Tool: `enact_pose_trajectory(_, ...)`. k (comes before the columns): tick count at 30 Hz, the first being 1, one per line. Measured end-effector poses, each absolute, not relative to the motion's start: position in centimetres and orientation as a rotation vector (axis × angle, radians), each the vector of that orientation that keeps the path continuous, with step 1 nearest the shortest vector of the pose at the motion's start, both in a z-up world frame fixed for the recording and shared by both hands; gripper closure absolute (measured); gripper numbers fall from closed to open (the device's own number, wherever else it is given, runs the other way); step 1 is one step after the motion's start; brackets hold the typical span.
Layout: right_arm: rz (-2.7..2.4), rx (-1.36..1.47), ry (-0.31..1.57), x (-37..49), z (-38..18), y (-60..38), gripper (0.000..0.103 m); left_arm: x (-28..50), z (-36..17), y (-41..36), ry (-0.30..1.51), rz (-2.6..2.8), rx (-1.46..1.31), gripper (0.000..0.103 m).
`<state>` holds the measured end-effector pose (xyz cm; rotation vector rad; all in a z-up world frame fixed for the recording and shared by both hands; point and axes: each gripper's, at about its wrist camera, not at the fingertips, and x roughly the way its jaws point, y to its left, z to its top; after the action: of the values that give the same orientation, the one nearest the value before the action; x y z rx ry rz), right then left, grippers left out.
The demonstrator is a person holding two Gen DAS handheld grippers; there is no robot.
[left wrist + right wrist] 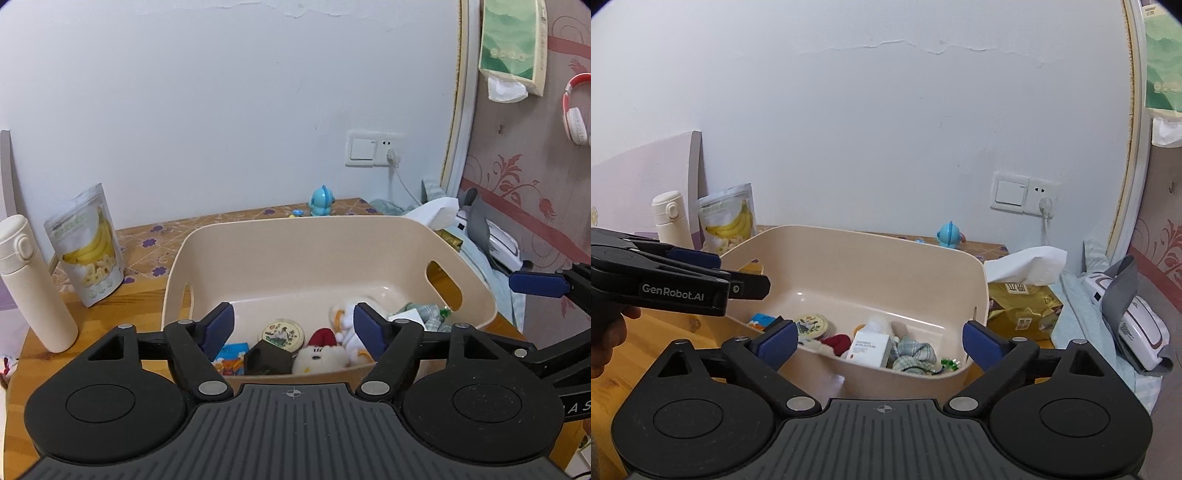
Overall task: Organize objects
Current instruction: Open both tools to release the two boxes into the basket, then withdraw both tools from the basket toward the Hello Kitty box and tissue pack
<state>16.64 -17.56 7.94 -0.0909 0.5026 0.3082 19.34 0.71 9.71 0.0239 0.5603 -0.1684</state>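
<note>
Both hand-held grippers, left [294, 330] and right [879, 341], gape empty over beige bin [280, 240] holding tin [283, 332], possibly plush toys [321, 356].

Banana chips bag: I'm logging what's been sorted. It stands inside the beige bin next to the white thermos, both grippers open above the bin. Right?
Not quite. The banana chips bag stands on the table outside the beige bin, beside the white thermos, as the left wrist view shows. The left gripper and right gripper are open.
</note>
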Motion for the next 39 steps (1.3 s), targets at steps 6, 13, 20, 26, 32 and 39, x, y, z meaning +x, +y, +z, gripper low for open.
enact_pose_trajectory(6, 0.304, -0.099, 0.511, 15.5, 7.8, -17.8, 0.001, 17.9, 9.8, 0.8, 0.563, -0.166, 0.01, 0.024)
enact_pose_trajectory(13, 0.299, -0.099, 0.547, 14.6, 7.0, -18.4, 0.001, 16.8, 8.4, 1.3, 0.599, -0.148, -0.021, 0.018)
enact_pose_trajectory(20, 0.299, -0.112, 0.576, 14.1, 6.2, -18.5, 0.0, 16.2, 7.0, 0.9, 0.634, -0.148, -0.016, 0.018)
enact_pose_trajectory(26, 0.277, -0.118, 0.628, 13.8, 4.7, -18.9, 0.0, 15.8, 5.9, 0.3, 0.663, -0.157, 0.007, 0.017)
enact_pose_trajectory(32, 0.267, -0.136, 0.69, 13.5, 2.8, -19.2, 0.0, 15.8, 4.5, -0.1, 0.707, -0.175, 0.003, 0.017)
enact_pose_trajectory(39, 0.266, -0.148, 0.752, 13.7, 1.0, -19.2, 0.0, 16.1, 3.4, -0.5, 0.742, -0.183, 0.0, 0.017)
